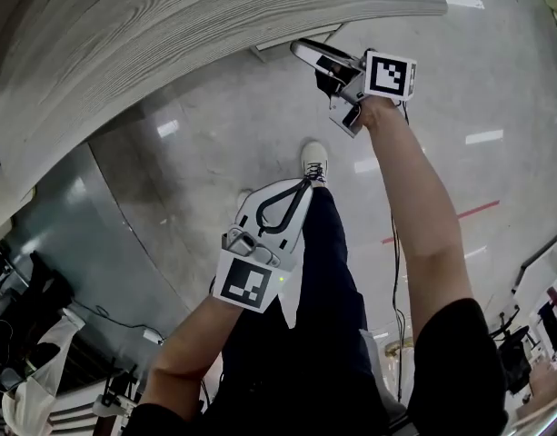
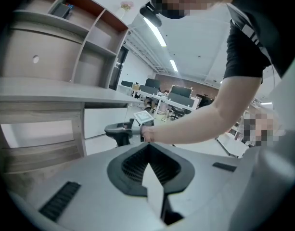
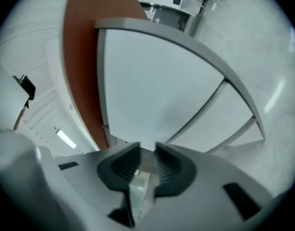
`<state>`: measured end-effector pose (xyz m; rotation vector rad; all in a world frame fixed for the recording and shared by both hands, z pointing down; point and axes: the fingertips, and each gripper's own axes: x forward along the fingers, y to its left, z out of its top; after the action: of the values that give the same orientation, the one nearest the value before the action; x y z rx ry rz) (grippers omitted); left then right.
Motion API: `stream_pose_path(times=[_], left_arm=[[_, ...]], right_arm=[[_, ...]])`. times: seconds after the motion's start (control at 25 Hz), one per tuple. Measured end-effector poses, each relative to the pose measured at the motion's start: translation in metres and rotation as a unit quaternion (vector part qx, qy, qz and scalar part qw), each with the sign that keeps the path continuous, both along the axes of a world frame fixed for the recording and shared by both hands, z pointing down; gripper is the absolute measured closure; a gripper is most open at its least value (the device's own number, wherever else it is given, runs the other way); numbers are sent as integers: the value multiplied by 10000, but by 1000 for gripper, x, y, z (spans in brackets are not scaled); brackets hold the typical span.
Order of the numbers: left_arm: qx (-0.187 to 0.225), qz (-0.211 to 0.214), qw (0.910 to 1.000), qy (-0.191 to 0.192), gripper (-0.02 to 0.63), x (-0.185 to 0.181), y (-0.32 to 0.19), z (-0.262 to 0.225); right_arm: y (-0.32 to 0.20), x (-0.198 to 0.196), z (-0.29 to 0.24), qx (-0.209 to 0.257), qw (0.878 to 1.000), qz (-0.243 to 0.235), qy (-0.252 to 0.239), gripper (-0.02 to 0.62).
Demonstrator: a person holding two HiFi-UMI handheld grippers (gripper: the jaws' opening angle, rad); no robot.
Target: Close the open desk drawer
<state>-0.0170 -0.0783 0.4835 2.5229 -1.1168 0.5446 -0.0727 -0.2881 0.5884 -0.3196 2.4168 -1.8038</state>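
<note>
- right hand-held gripper (image 3: 147, 147): 2 jaws stand a narrow gap apart, clamped on the grey rim of the drawer (image 3: 157, 81). The rim fills the gap from pad to pad. It is held about level and rolled onto its side.
- left hand-held gripper (image 2: 148, 147): jaws together, nothing between them. It hangs free in the air, tilted downward, nearer the person and well apart from the drawer.
- drawer: a flat white panel framed by a grey rim, with 1 grey bar crossing it on a slant. A red-brown board runs beside it. In the head view it shows only as a white strip jutting from under the edge of the wood-grain tabletop (image 1: 169, 25), with the right gripper's tips at that strip. No view shows its inside.
- shelf unit (image 2: 84, 37) on the tabletop: open compartments with red-brown edges. 1 small dark item (image 2: 64, 9) lies in the upper left compartment; what it is cannot be made out.
- below: glossy grey floor (image 1: 214, 143) and the person's white shoe (image 1: 314, 160).
</note>
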Motion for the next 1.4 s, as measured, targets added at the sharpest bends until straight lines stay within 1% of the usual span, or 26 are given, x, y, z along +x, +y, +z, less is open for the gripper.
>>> stream_pose_path(times=[0.04,0.08,0.12,0.16,0.28,0.32,0.44,0.48,0.56,0.64,0.72,0.8,0.96,1.04,1.16,1.28,1.4], left_arm=[[54,-19,10000,-2,595,3,0,-13],[131,-45,9999,2,595,6,0,-29],[228,-73,9997,15,595,7,-1,-43],[335,-95,9994,38,595,6,-2,-55],[615,-116,9979,146,595,-4,0,-73],[665,-201,9972,276,595,-7,1,-77],[558,-787,9901,1016,595,-20,4,-88],[518,-832,9891,1102,595,-25,6,-89],[502,-743,9903,1058,595,-33,9,-92],[453,-615,9928,920,595,-40,12,-93],[363,-528,9948,790,595,-49,15,-94],[380,-517,9948,794,595,-58,12,-98],[313,-428,9928,1077,595,-62,7,-118],[317,-305,9920,1186,595,-61,6,-132],[415,-30,9918,1208,595,-58,12,-161],[412,117,9909,1275,595,-56,28,-194],[493,283,9901,1285,595,-52,47,-215]], right_arm=[[7,10,-14,0,9998,189,-64,559],[14,20,-32,26,9993,357,-101,573],[20,29,-48,118,9988,471,-89,575],[26,34,-62,314,9981,523,11,577],[46,33,-89,1236,9902,423,484,577],[54,31,-95,1444,9867,386,644,577],[80,26,-113,1884,9758,282,1076,577],[88,24,-121,2019,9719,256,1179,577],[102,21,-138,2317,9625,199,1398,577],[115,19,-156,2562,9537,165,1569,577],[126,16,-173,2691,9501,203,1567,577],[135,11,-189,2780,9476,248,1555,577],[148,9,-228,2939,9411,420,1616,577],[155,11,-249,3004,9378,543,1653,578],[172,11,-287,3092,9324,686,1744,577],[198,12,-323,3176,9280,763,1792,577],[226,16,-342,3253,9248,841,1785,577]])
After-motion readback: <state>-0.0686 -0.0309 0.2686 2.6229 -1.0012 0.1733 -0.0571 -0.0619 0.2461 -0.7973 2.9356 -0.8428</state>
